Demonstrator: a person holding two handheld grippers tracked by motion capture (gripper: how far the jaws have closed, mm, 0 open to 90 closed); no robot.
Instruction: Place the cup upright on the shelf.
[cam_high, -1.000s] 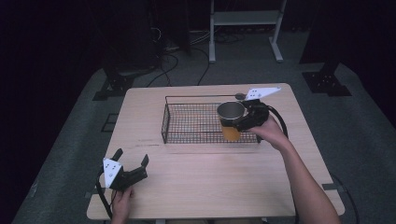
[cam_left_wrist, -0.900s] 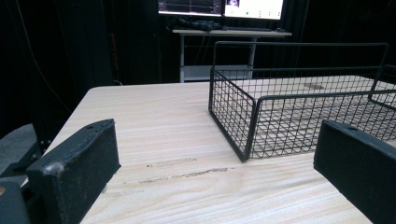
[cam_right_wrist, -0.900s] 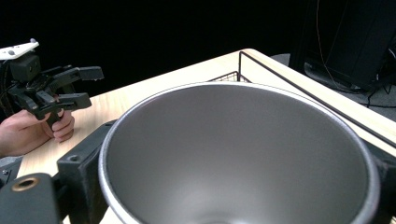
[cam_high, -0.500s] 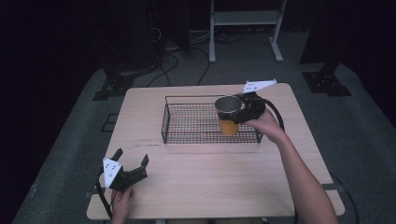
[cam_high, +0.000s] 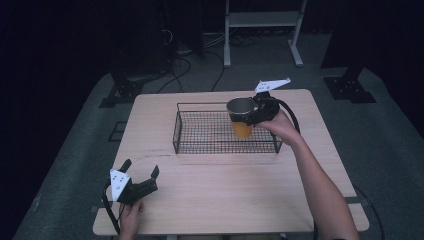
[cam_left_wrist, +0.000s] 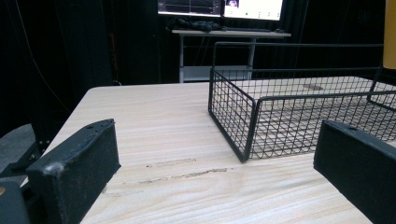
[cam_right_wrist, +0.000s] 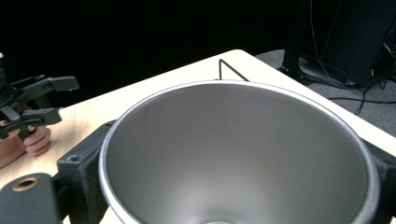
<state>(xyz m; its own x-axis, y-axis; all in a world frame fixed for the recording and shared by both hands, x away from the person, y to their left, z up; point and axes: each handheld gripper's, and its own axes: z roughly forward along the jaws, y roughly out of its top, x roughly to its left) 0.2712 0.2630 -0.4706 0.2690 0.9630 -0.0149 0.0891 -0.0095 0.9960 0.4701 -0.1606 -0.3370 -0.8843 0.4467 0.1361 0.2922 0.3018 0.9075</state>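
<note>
Cup (cam_high: 241, 118) clamped in right tongs (cam_high: 252, 116) (over basket (cam_high: 200, 145)), left tongs (cam_high: 140, 172) agape

We saw a pale wooden worktop (cam_high: 240, 200) on grey floor (cam_high: 75, 165). Behind it stood a white shelf frame (cam_high: 260, 20), cables (cam_high: 185, 55) trailing beside it, and lit monitors (cam_left_wrist: 224, 7) above.

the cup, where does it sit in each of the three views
High view: the cup, steel rim and orange body, is right of centre, held by the right tool above the wire basket.
Left gripper view: an orange sliver of it at the top right corner, over the basket.
Right gripper view: its steel inside spreads across the lower middle.
Shared landmark: the basket, whose corner peeks behind the rim.
</note>
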